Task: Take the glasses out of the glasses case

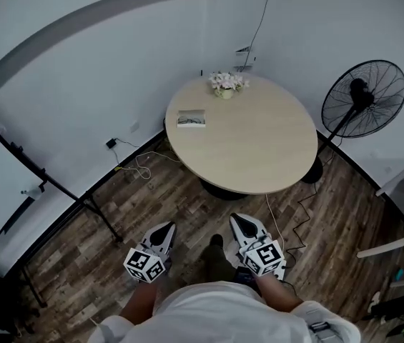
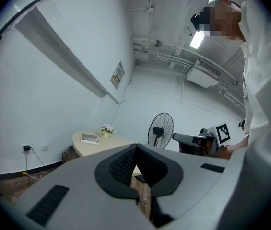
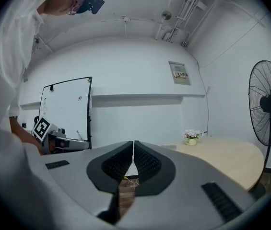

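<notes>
So both claws are out in front of the person, pointing level over the wood floor [image 1: 101, 263], short of the round worktop [image 1: 259, 156]. The left claw [image 2: 135, 146] is closed, pads pressed together with nothing between them. Same deal with the right claw [image 3: 133, 142]: tips together, just a thin slit lower down where you can see floor through it, nothing held. In the head view they sit side by side with a gap between them, each with its marker cube near the person's forearm, and each gripper view catches the other claw off to the side. The glasses case [image 1: 191, 118] is lying flat on the worktop near its far-left edge, well apart from both claws. It's too small to tell if the lid is open or shut. Just beyond it, at the far rim by the wall, there's a little pot of flowers [image 1: 227, 84]. A standing fan [image 1: 364, 98] is on the floor just beside the worktop on the right, some cables [image 1: 141, 164] trail along the floor to the left, and the right gripper view shows a whiteboard [image 3: 65, 110] against the wall.
</notes>
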Demonstrator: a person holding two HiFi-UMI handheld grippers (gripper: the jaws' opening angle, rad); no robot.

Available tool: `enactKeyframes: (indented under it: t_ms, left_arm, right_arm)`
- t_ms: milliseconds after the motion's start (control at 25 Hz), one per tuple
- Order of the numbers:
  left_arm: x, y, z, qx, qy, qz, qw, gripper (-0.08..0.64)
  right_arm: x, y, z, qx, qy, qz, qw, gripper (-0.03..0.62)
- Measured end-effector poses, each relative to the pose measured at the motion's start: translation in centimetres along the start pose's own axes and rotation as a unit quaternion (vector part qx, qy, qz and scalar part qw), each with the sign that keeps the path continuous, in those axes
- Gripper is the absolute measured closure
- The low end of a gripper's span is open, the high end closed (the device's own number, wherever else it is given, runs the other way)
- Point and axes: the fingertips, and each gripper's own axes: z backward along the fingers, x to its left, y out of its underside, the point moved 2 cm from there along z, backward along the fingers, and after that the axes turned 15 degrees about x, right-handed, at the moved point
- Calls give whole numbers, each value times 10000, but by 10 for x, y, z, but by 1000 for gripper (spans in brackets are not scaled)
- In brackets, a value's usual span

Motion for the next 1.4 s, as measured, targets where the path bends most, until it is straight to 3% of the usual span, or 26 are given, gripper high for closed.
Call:
enactKeyframes:
  t_ms: [200,520,920,1120,1400]
  left_arm:
    - [44,-38,-74,187,-96,79,9997,548]
    - [98,-123,-188,152,-211,-228,9994,548]
    - [185,-175,-270,443,-271,-477,9975,548]
    - [251,-202,-316,493,-47,-592,9970,548]
    - [337,-242,-383,804,607,-815,9916,548]
  right_arm:
    - [-64,-30,-68,25,-62,-184,9998,567]
    - [-177,-88,-147,-127,-334,277,9990,566]
    - [-246,-108,-247,-19,-273,232,9994,568]
    - [-269,-119,-304,164,-54,238,9996,567]
    - [-304,-139,-384,411,546,-100,9976,567]
